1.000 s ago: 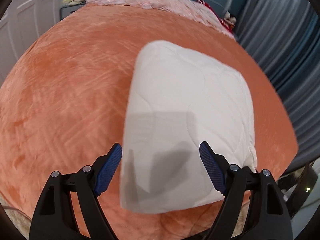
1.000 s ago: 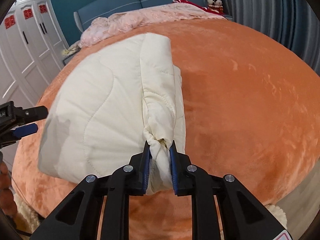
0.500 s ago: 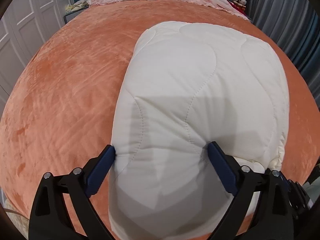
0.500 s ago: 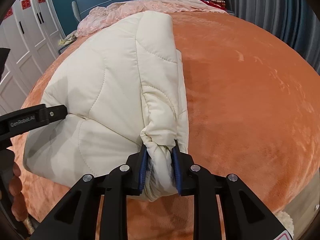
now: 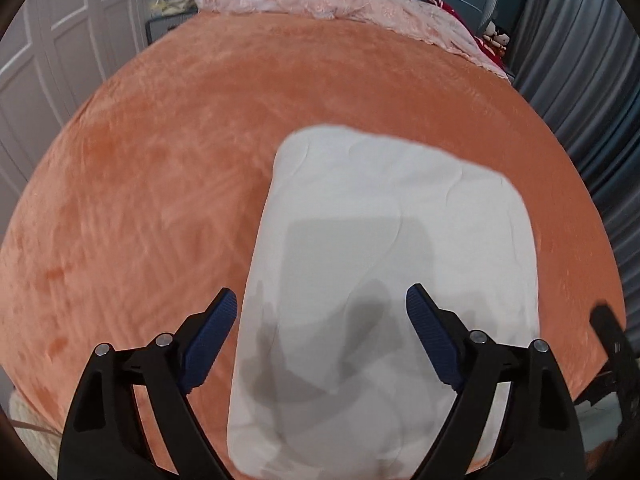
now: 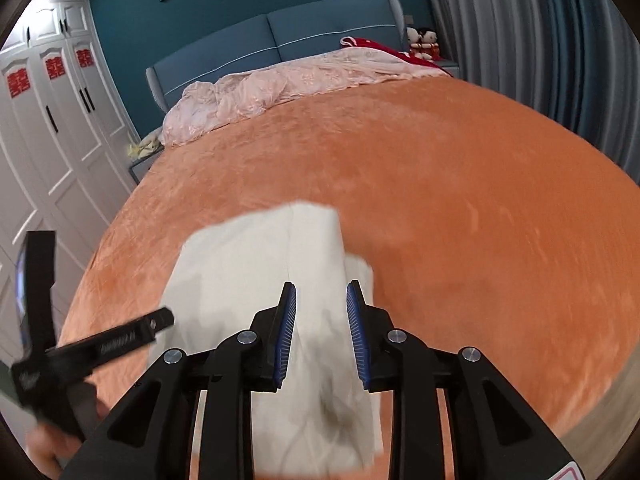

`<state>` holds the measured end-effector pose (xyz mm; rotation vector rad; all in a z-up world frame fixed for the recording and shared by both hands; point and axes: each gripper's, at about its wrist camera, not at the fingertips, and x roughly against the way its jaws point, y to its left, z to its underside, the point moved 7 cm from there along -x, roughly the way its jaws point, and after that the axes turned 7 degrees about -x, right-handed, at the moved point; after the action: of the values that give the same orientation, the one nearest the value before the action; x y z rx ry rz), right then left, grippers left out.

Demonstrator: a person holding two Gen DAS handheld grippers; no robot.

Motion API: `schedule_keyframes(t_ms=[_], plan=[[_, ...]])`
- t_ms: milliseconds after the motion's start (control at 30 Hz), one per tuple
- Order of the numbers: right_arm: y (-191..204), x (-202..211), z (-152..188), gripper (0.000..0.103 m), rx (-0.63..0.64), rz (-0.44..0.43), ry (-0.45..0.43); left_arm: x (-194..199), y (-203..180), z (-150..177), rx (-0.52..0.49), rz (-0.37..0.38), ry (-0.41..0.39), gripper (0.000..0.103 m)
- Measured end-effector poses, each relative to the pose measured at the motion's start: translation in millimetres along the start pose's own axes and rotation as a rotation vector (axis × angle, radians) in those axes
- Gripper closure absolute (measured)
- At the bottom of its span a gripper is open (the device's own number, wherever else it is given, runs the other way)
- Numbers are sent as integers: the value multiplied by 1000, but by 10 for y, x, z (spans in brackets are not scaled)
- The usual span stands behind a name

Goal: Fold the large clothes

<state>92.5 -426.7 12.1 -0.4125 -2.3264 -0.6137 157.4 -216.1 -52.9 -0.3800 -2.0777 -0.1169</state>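
Observation:
A folded cream quilted garment (image 5: 400,200) lies flat on the orange bed blanket (image 5: 160,160), near its front edge. My left gripper (image 5: 320,292) hovers above the garment's near end, its jaws wide and closing a little; the pads touch no cloth. In the right wrist view the same garment (image 6: 248,248) lies below my right gripper (image 6: 321,285). Its jaws are opening, and the folded right edge shows through the gap without being pinched. The left gripper (image 6: 100,344), held in a hand, shows blurred at the lower left.
A crumpled pink duvet (image 6: 280,84) lies across the head of the bed in front of a blue headboard (image 6: 320,36). White wardrobe doors (image 6: 60,140) stand along the left, grey curtains (image 6: 540,40) on the right. Orange blanket (image 6: 460,200) spreads to the right of the garment.
The right gripper has let go of the garment's folded edge and lifted away. The left gripper, pushed down around the garment half a second ago, has drawn back above it. The garment has settled flat.

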Motion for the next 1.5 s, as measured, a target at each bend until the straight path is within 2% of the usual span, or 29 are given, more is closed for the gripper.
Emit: schedule_keyframes(t_ms=[200, 367, 533, 667, 900, 1500], plan=[[85, -716, -118, 78, -9, 24, 90, -279, -84, -238, -37, -36, 12, 19], [10, -1079, 29, 77, -13, 42, 122, -572, -128, -307, -32, -36, 26, 17], [-121, -1381, 204, 76, -48, 43, 158, -817, -190, -321, -66, -79, 16, 10], [-181, -1514, 296, 73, -62, 44, 155, -978, -227, -281, -91, -109, 0, 5], [-89, -1678, 365, 71, -8, 87, 128, -1164, -197, -227, -80, -121, -48, 5], [-30, -1771, 400, 70, 58, 155, 80, -1307, -216, -200, -91, -156, -74, 5]])
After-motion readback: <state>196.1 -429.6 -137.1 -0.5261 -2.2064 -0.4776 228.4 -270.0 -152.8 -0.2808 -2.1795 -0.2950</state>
